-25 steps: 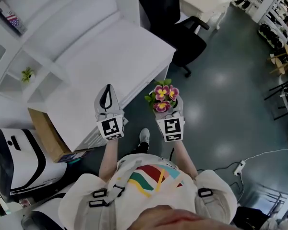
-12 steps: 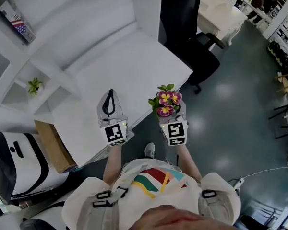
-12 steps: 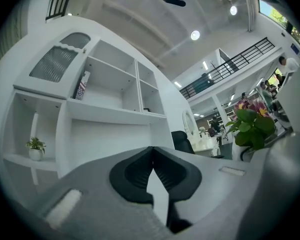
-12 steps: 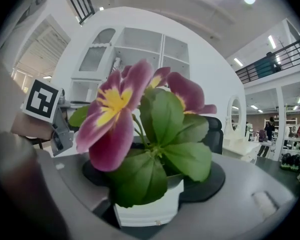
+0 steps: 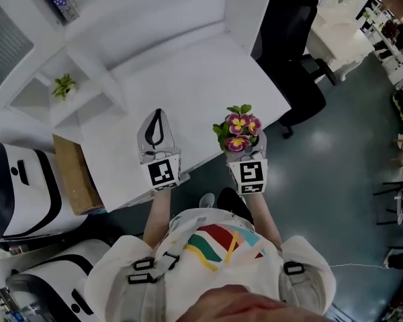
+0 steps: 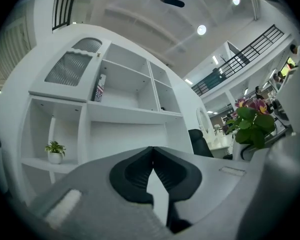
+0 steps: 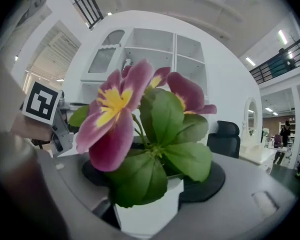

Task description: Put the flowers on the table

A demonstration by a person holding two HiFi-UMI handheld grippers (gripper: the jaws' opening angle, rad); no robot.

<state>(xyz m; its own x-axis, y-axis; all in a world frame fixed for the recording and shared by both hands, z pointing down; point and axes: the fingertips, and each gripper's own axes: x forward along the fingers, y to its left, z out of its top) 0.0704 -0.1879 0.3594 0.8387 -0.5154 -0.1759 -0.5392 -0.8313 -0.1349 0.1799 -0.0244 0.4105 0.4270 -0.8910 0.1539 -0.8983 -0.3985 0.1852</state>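
Holding flowers at the bench edge
Right tongs (image 5: pixel 242 146) are gripping the flowers (image 5: pixel 239 127); the bench (image 5: pixel 188 86) is lying up-left. Left tongs (image 5: pixel 157 127) are resting closed, empty.

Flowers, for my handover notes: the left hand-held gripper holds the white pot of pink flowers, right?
No. The right hand-held gripper holds the white pot of pink flowers, as the right gripper view shows; the left hand-held gripper is shut and empty.
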